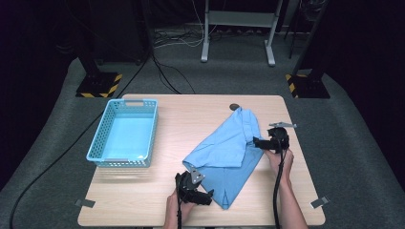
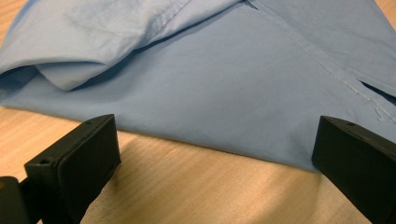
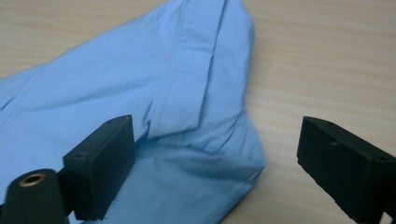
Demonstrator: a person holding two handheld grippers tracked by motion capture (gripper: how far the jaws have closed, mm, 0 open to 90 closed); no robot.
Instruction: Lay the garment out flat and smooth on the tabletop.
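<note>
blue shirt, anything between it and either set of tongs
Nothing visible does. The left tongs stand open with only bare table before the blue shirt hem. The right tongs stand open, the shirt's folded edge already lying between the jaws, unpressed.

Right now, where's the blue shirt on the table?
In the high view the blue shirt lies right of centre on the table, between both grippers, right of the basket.

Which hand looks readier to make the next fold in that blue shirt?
Probably the right. The right gripper is open at the shirt edge, a folded corner lying between its jaws. The left gripper is open too, but the hem lies beyond its jaws.
</note>
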